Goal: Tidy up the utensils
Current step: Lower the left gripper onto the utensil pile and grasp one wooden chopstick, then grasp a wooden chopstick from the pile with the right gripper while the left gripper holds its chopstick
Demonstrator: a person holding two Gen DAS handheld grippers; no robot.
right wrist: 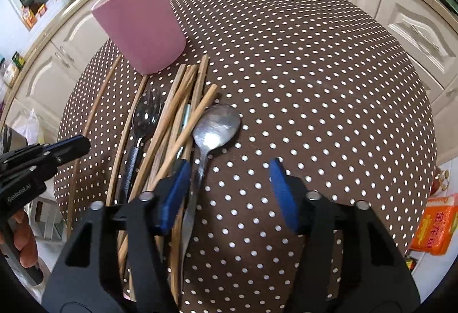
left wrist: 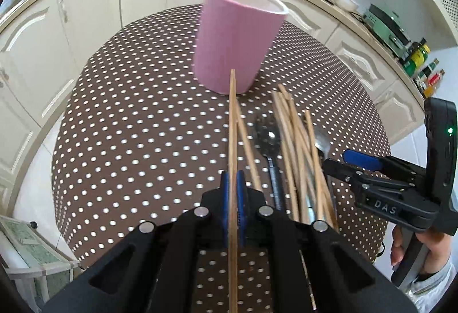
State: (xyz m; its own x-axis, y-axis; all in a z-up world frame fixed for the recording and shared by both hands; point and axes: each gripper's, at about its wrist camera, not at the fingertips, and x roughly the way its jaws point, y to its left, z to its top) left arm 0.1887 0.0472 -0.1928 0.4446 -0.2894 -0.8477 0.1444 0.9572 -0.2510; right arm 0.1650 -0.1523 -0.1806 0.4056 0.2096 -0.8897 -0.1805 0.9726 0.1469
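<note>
- Chopsticks lie in a loose heap with two spoons near the middle of the table, just in front of the pink cup; one chopstick is already out of the heap, clenched in my left gripper.
- My right gripper is released — jaws apart, nothing between them but the handle of the silver spoon, which runs beside the left pad.
- Risk, as I judge it: the clamped stick sticks out long on both sides of the pads, so it may pivot or slip as I tilt it toward the cup's mouth.
- Its tip could also catch the cup's wall or rim and tip the cup, which stands unsteadied.
- If the right jaws shut here they may grab a chopstick along with the spoon, since sticks cross just beside the handle.
- The two grippers work close over one heap — a bump is possible.
- Room: the right and near parts of the table are bare, and the heap is well away from the edge; the cup stands nearer the far edge.
</note>
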